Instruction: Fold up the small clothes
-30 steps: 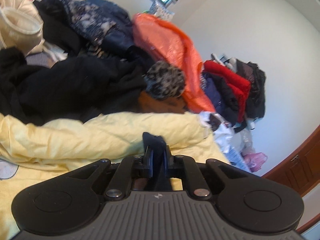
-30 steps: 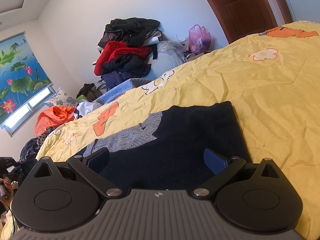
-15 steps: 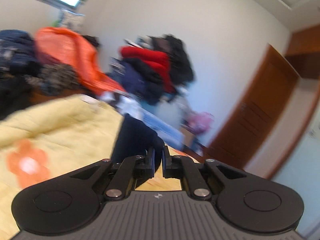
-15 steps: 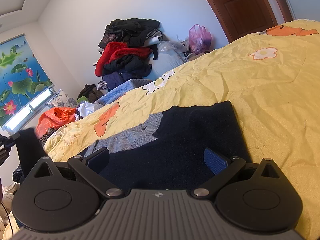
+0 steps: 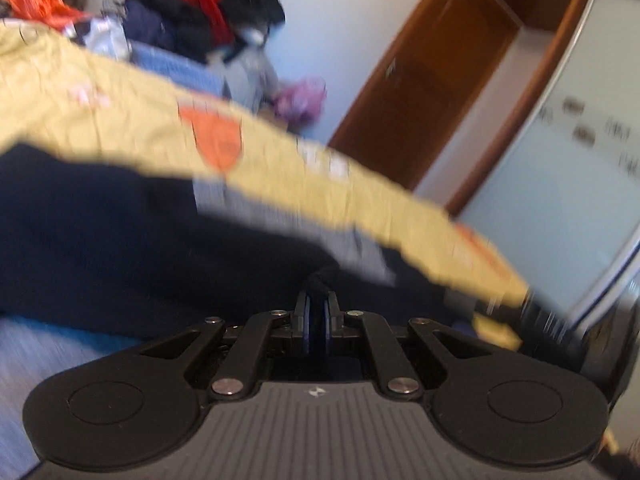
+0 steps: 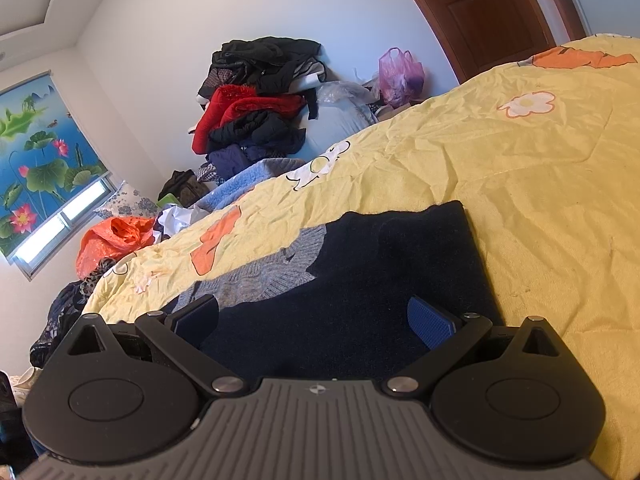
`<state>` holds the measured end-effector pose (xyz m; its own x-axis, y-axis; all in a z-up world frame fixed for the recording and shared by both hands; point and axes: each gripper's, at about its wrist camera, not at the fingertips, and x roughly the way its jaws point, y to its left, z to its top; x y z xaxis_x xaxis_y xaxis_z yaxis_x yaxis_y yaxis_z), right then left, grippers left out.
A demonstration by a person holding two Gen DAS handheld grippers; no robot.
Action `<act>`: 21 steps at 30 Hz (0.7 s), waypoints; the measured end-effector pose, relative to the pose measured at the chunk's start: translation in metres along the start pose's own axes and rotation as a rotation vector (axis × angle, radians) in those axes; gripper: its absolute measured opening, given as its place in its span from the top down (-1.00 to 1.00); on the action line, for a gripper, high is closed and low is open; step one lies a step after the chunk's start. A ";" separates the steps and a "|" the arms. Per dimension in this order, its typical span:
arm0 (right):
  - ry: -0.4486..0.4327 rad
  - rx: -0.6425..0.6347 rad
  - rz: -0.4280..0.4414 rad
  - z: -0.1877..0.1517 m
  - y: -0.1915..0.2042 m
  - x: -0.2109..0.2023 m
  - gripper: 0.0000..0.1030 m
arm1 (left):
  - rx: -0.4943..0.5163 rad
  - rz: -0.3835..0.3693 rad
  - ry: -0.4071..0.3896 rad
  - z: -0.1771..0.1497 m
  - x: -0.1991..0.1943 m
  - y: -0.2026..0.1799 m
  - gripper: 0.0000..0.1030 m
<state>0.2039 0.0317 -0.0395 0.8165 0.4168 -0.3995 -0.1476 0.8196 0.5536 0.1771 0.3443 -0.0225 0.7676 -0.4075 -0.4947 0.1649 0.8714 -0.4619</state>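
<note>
Presently: left gripper pinching a dark fold, right gripper spread over the sweater

Left gripper (image 5: 316, 314): the two jaws are seen pressed together on a bunched fold of the navy sweater (image 5: 120, 240), the knit nipped between the blue pads (image 5: 306, 320). The left wrist view is blurred by motion. The dark cloth is spread ahead and to the left of the jaws, lying on the yellow bedspread (image 5: 280, 168); a grey knit panel (image 5: 360, 256) is seen just ahead of the tips. Farther ahead, a heap of clothes (image 5: 192, 12) is piled against the wall, and a brown door (image 5: 424, 88) is seen to the right.

Right gripper (image 6: 316, 320): the jaws are held wide apart, nothing between them. The navy sweater (image 6: 380, 280) is laid flat on the yellow bedspread (image 6: 540, 200), directly under and ahead of the spread fingers; whether the fingertips (image 6: 430, 320) touch the cloth cannot be told. The grey knit panel (image 6: 272, 272) is noted ahead and left. A clothes pile (image 6: 256, 104) and a purple plastic bag (image 6: 400, 72) are noted far ahead by the wall, an orange bag (image 6: 112, 240) far to the left.
</note>
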 end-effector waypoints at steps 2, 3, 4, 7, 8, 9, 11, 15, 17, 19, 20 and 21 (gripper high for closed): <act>0.013 -0.022 -0.011 0.000 0.003 0.002 -0.99 | 0.059 0.027 0.009 -0.007 0.001 -0.006 0.88; 0.025 -0.040 -0.026 0.002 0.006 0.004 -0.98 | 0.085 0.032 0.015 -0.008 0.001 -0.009 0.87; 0.045 -0.057 -0.051 0.004 0.011 0.005 -0.97 | 0.113 0.032 0.027 -0.010 0.001 -0.016 0.87; 0.098 0.000 -0.019 0.015 0.028 0.004 -0.91 | 0.171 0.026 0.041 -0.006 -0.014 -0.023 0.79; 0.117 0.050 0.048 0.017 0.034 0.003 -0.91 | 0.169 0.013 0.051 -0.005 -0.023 -0.023 0.78; 0.150 0.092 0.101 0.018 0.041 0.006 -0.92 | 0.159 0.001 0.051 -0.003 -0.033 -0.021 0.72; 0.262 0.125 0.168 0.018 0.059 0.023 -0.92 | 0.145 -0.001 0.003 -0.008 -0.062 -0.017 0.46; 0.445 0.068 0.146 0.005 0.093 0.063 -0.70 | 0.081 0.085 -0.137 -0.023 -0.114 -0.005 -0.64; 0.438 0.013 0.116 0.002 0.103 0.071 -0.63 | 0.049 0.118 -0.152 -0.031 -0.135 0.001 -0.64; 0.453 0.031 0.105 0.002 0.107 0.077 -0.62 | 0.009 0.133 -0.163 -0.037 -0.155 0.007 -0.64; 0.457 0.027 0.100 0.002 0.110 0.079 -0.58 | -0.008 0.141 -0.165 -0.041 -0.163 0.010 -0.64; 0.458 0.000 0.077 0.001 0.115 0.080 -0.41 | -0.025 0.153 -0.165 -0.044 -0.169 0.013 -0.64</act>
<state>0.2533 0.1588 -0.0072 0.4722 0.6073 -0.6390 -0.1984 0.7795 0.5942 0.0218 0.4121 0.0230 0.8736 -0.2193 -0.4345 0.0251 0.9118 -0.4098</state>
